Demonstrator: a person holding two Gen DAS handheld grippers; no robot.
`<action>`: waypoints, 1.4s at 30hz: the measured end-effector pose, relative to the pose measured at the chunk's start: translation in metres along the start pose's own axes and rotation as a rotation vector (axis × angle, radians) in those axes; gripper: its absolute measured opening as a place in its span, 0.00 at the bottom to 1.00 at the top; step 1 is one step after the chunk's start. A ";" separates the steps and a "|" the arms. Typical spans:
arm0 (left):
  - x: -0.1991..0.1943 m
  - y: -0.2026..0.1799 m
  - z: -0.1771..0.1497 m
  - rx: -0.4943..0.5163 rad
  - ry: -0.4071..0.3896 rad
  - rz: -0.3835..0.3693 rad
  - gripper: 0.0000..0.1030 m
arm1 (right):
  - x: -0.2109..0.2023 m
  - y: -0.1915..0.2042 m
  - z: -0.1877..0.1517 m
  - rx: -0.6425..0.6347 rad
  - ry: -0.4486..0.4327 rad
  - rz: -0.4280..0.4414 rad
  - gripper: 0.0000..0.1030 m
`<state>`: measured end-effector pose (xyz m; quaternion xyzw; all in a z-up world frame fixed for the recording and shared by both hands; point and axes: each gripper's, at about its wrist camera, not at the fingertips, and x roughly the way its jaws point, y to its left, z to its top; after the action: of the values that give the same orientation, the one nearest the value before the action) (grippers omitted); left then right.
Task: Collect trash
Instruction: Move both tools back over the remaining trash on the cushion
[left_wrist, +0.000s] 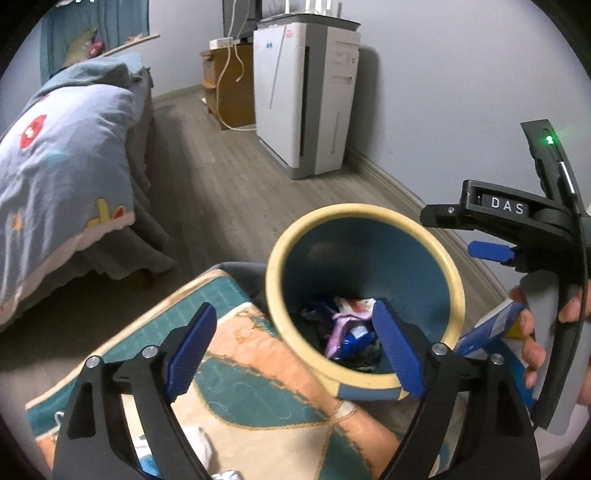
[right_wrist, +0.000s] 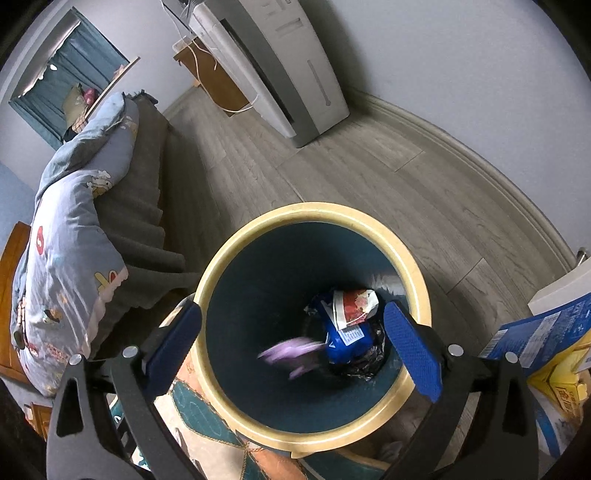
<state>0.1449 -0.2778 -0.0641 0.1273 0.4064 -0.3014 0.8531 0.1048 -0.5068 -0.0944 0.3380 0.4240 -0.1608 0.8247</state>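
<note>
A round bin with a cream rim (left_wrist: 364, 211) (right_wrist: 314, 208) and a blue inside stands on the floor below both grippers. At its bottom lie a purple wrapper (left_wrist: 341, 325), a blue packet (left_wrist: 356, 338) (right_wrist: 347, 339), a red and white wrapper (right_wrist: 354, 302) and a black bag (right_wrist: 369, 360). In the right wrist view the purple wrapper (right_wrist: 291, 354) is a blurred streak inside the bin. My left gripper (left_wrist: 295, 350) hangs over the bin's near rim, open and holding nothing. My right gripper (right_wrist: 295, 347) is open over the mouth, with nothing gripped.
A patterned teal and orange cushion (left_wrist: 236, 369) lies beside the bin. A bed with a blue quilt (left_wrist: 62, 155) is on the left. A white appliance (left_wrist: 306, 99) and a wooden cabinet (left_wrist: 231, 85) stand by the wall. Blue and yellow boxes (right_wrist: 539, 339) sit at the right.
</note>
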 end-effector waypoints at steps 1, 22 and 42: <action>-0.003 0.002 -0.002 -0.001 0.000 0.006 0.85 | 0.000 0.001 -0.001 -0.003 0.001 0.001 0.94; -0.132 0.113 -0.072 -0.155 -0.028 0.191 0.92 | -0.007 0.076 -0.042 -0.251 0.071 -0.021 0.94; -0.185 0.200 -0.160 -0.345 0.002 0.331 0.93 | -0.024 0.176 -0.155 -0.559 0.155 -0.030 0.94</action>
<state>0.0801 0.0293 -0.0289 0.0449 0.4262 -0.0836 0.8996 0.0962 -0.2736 -0.0645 0.1023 0.5187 -0.0237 0.8485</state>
